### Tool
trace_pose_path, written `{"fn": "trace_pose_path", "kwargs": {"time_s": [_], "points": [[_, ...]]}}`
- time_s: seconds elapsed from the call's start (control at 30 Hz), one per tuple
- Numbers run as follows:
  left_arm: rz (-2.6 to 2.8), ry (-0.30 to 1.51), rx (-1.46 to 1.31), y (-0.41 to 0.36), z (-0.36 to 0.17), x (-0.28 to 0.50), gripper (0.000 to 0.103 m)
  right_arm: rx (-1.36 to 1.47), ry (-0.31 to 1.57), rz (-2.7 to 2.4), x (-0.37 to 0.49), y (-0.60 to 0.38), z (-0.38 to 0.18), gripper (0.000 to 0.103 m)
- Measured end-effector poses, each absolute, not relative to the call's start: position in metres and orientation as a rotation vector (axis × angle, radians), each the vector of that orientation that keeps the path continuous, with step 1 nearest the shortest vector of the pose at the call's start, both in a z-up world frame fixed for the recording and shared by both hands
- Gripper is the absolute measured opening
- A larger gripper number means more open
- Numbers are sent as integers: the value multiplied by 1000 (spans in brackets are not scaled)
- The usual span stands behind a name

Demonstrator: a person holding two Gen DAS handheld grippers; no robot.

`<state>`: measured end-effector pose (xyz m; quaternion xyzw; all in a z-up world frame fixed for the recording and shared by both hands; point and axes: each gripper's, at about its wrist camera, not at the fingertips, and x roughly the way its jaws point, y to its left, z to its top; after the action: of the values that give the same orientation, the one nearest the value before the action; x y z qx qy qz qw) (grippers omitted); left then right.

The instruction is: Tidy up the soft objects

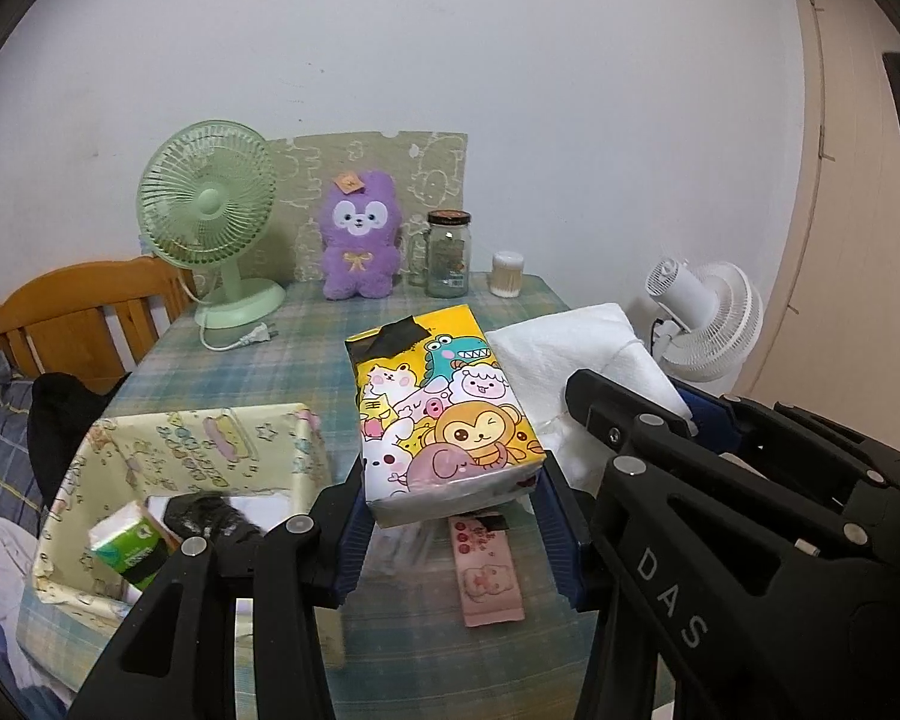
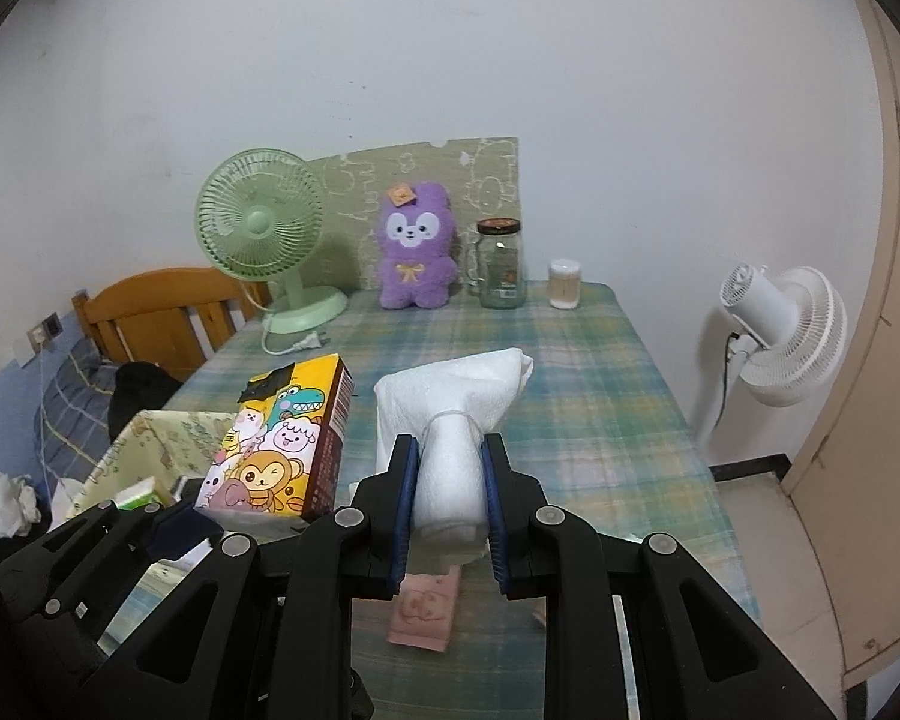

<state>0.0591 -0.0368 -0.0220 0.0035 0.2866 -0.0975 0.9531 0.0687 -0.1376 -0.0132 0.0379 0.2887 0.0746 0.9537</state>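
My left fingers (image 1: pixel 450 516) are clamped on the near end of the cartoon tissue pack (image 1: pixel 444 414), one blue pad on each long side, and it sits in the lower middle of the left wrist view, held up off the bench (image 1: pixel 306 324). My right fingers (image 2: pixel 450 516) are squeezed tight on the white paper-towel bundle (image 2: pixel 450 414), pinching its wrapped neck so the loose top fans out toward the middle of the right wrist view.

I judge both to be light and yielding. The pack has a slick film skin and gives under pressure, so it wants a hold across its narrow width near one end, as now; too light a squeeze and it may slide. The bundle is pure crush: it already narrows between my pads, and its far end flops, so a hold nearer its middle would carry it steadier.

The left view looks down into the patterned box (image 1: pixel 174 468) at lower left, where a green tissue packet (image 1: pixel 129 546) and something dark already lie; the right view shows only its rim. Both views show a pink packet (image 1: pixel 489 570) flat on the bench below my fingers. The right view alone shows the pack's dark printed side panel. A purple plush (image 2: pixel 414 246) sits at the far edge in both.
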Motion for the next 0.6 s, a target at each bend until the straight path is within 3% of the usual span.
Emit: {"fn": "trace_pose_path", "kwargs": {"time_s": [0.6], "points": [[-140,554,-25,16,-15,58,51,48,588,216,77,-80,-2,24]]}}
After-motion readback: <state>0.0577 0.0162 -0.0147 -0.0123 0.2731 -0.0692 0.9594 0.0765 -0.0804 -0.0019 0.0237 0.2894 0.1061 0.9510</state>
